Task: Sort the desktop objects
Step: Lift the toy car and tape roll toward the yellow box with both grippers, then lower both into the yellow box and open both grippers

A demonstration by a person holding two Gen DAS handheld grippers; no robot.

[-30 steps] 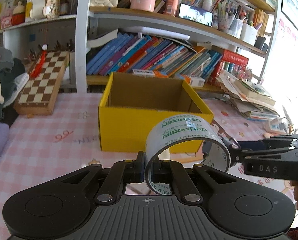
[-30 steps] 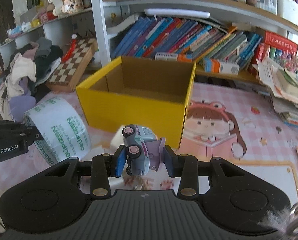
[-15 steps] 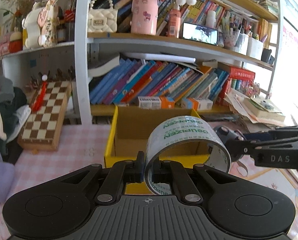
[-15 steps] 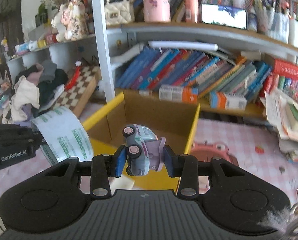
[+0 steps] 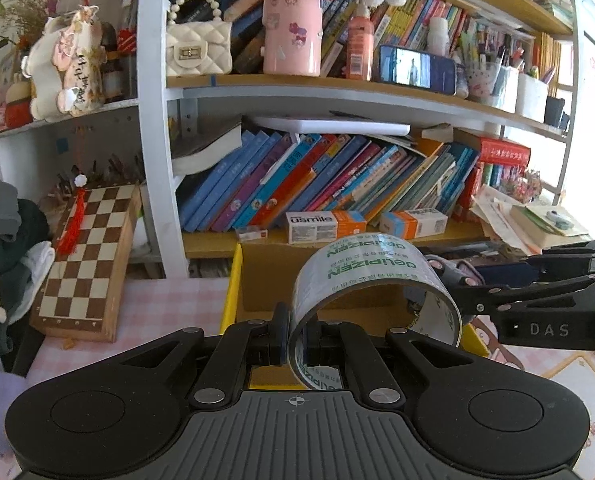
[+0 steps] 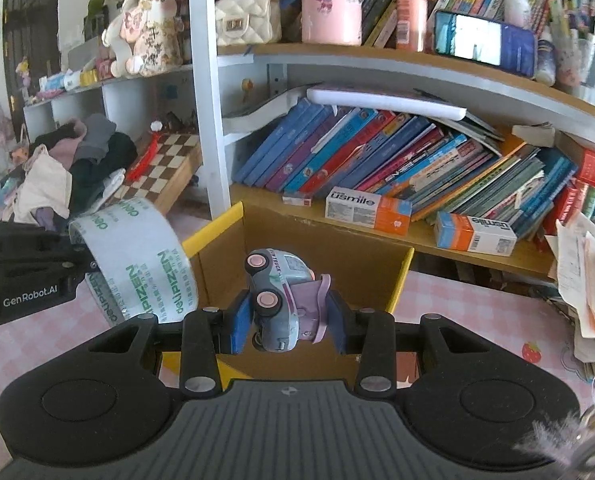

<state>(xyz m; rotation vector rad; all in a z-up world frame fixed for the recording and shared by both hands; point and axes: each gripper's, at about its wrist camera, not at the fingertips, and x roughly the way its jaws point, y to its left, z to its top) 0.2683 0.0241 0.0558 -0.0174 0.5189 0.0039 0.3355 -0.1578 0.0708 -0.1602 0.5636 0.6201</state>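
Note:
My left gripper (image 5: 295, 338) is shut on the wall of a clear tape roll (image 5: 361, 268) with green print, held over the open yellow cardboard box (image 5: 231, 296). My right gripper (image 6: 285, 316) is shut on a small blue and purple toy car (image 6: 281, 292), held over the same box (image 6: 217, 228). In the right wrist view the left gripper (image 6: 82, 265) and the tape roll (image 6: 137, 256) show at the left. In the left wrist view the right gripper (image 5: 451, 286) comes in from the right, with the car (image 5: 453, 272) partly behind the tape.
A bookshelf with slanted books (image 5: 317, 176) and small cartons (image 5: 325, 226) stands right behind the box. A chessboard (image 5: 89, 252) leans at the left beside a clothes pile (image 6: 69, 168). Stacked papers (image 6: 589, 272) lie at the right on the pink checked tablecloth (image 5: 169, 300).
Both grippers have risen and moved forward over the box with their objects held. The box now sits lower and closer in both views, and the shelf fills more of the frame.

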